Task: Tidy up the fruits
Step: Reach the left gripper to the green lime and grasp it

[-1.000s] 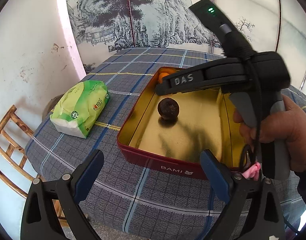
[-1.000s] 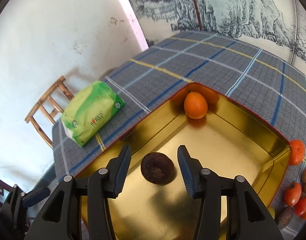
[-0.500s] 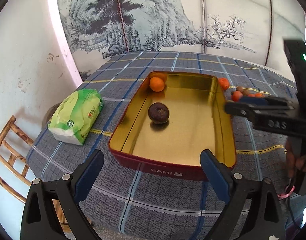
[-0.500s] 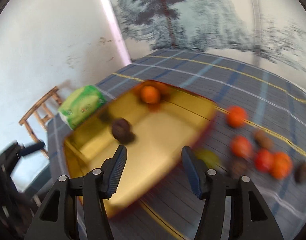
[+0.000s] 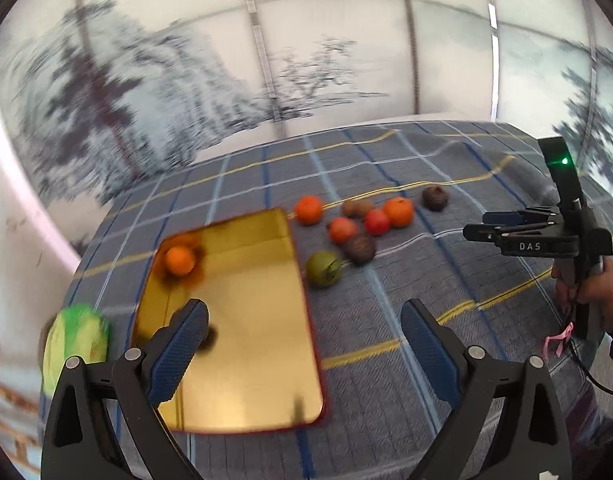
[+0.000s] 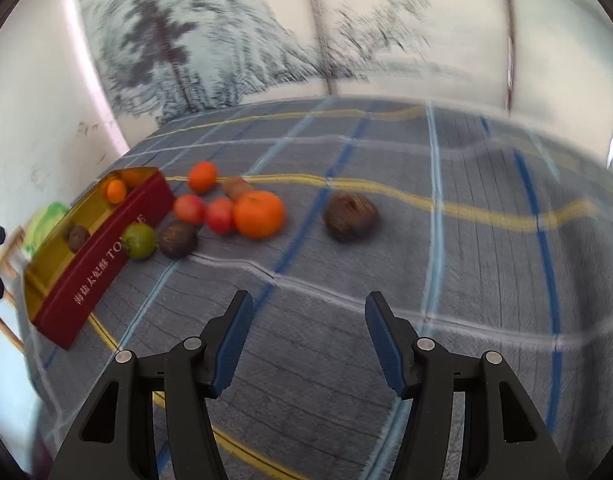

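My right tool (image 6: 308, 338) has just been opening, nothing between its fingers. The dark fruit (image 6: 350, 217) lies straight ahead, nearest; my left tool (image 5: 304, 346) gapes empty.

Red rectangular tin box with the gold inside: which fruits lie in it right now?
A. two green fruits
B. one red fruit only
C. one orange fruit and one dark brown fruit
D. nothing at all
C: in the right wrist view the red rectangular tin box holds one orange fruit and one dark brown fruit.

dark fruit (image 5: 210, 338) half hidden behind finger, green packet (image 5: 76, 340) blurred
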The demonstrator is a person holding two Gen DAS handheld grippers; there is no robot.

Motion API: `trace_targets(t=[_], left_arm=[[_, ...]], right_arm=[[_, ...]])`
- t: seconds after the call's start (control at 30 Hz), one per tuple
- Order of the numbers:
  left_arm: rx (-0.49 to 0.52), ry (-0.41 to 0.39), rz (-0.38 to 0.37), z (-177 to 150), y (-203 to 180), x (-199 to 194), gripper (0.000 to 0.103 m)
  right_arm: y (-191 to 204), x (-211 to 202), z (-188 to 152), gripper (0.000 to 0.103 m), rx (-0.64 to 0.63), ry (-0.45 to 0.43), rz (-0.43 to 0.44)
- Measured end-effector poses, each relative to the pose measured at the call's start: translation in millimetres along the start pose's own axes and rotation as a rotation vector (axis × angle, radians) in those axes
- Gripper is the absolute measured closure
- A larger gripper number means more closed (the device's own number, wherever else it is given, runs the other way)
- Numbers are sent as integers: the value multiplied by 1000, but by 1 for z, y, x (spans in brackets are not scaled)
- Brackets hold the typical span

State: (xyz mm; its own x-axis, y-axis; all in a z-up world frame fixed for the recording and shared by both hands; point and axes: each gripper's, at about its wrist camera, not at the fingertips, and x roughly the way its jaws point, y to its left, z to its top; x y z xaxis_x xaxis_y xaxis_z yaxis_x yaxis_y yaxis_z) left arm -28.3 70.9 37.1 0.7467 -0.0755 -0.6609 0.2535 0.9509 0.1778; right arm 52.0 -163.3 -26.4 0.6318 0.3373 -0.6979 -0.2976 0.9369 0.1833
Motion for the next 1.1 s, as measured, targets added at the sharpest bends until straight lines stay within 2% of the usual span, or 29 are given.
trace_targets(t=[0.1,0.17,0.2,0.27,0.3,0.33,0.4,0.5,0.53,0.63,0.7,0.83,0.87,0.9,0.93,1.0,1.1], left_arm=[[131,9,-121,22,-11,18,7],[290,25,-129,38,-23,36,7],[342,44,-144,42,-27,44,7],[458,133,-218,52,-34,69,9],[492,161,-242,52,-37,76,19],[561,197,-245,54,-40,88,34],[658,246,-224,52,-44,103,46],[745,338,-241,55,-41,127,44],[754,360,-245,57,-39,134,47],[789,453,-302,52,-35,147,44],[828,471,-283,47,-36,154,46],[856,536,-316,37,-34,166,45],[835,541,-332,37,-31,168,48],[796,562,-358,39,-27,169,57],[759,548,-364,42,-22,169,71],[699,555,-354,40,-17,171,70],[631,505,-293,29,-16,154,70]], right_arm=[[-20,-6,1,43,77,-29,50],[-25,-6,2,43,99,-26,69],[-27,-6,2,43,107,-26,82],[-29,-8,-1,42,119,-30,103],[-28,-9,-1,42,128,-31,110],[-31,-10,-2,41,142,-34,124],[-34,-11,-3,40,164,-43,141],[-33,-11,-3,38,176,-55,164],[-33,-12,-3,37,174,-57,169],[-32,-12,-3,35,172,-62,181],[-32,-13,-2,34,174,-65,185],[-32,-13,-3,32,173,-65,189],[-32,-12,-2,32,173,-63,189],[-32,-12,-2,31,173,-61,190],[-32,-11,-2,31,174,-59,189],[-32,-10,-1,31,176,-56,189],[-32,-9,-1,30,178,-53,186]])
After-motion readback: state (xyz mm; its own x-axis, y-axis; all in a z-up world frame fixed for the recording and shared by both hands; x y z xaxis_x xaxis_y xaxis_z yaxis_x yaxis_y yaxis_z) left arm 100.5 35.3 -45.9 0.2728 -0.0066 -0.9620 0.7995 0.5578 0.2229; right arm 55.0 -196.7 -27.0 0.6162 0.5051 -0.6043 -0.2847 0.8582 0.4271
